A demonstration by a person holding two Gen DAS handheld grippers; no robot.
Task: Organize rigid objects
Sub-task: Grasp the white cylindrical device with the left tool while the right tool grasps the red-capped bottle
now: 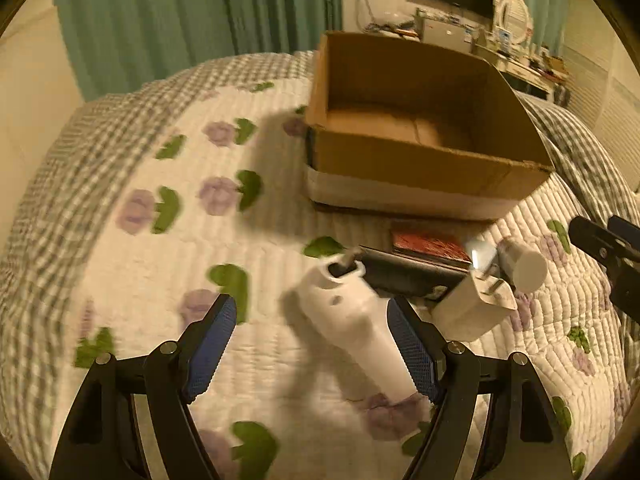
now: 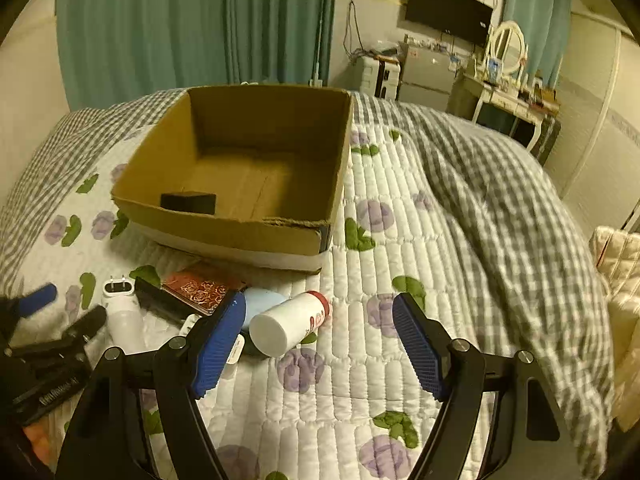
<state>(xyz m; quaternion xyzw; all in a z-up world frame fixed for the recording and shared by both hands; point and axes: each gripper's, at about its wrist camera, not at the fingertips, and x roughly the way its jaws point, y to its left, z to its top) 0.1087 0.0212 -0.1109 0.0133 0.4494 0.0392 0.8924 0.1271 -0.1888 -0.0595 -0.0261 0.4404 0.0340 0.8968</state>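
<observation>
Both grippers gape, left gripper (image 1: 310,346) over white charger (image 1: 360,332); right gripper (image 2: 320,346) finger hides blue item (image 2: 262,304).

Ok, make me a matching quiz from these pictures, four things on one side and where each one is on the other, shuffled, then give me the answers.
Things:
1. black block
2. white bottle
3. red patterned case
4. white plug device

Places:
A. lying on its side on the quilt, between the right gripper's open jaws
B. inside the cardboard box
C. by the right-hand pad of the open left gripper
D. flat on the quilt just in front of the box

Pairs: 1-B, 2-A, 3-D, 4-C
</observation>
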